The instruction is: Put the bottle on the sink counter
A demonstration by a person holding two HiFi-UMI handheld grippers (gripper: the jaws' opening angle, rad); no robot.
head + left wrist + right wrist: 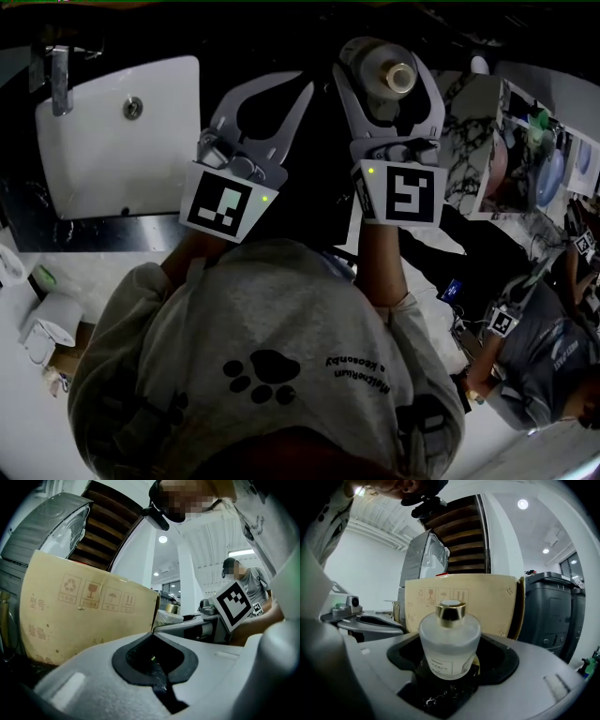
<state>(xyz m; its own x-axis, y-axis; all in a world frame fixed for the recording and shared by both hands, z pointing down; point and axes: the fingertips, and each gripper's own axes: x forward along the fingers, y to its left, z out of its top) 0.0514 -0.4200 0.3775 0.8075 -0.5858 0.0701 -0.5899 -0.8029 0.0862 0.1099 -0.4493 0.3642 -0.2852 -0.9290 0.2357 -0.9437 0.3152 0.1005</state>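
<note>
Head view, two tools: right tool (384, 58) clamps one bottle (377, 73); left tool (298, 86) closed.

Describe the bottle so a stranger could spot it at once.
Right of the white sink, find the right hand-held gripper, above its square-marker cube. Gripped between its jaws is the bottle: squat frosted glass with a gold cap. The left hand-held gripper beside it holds nothing.
</note>
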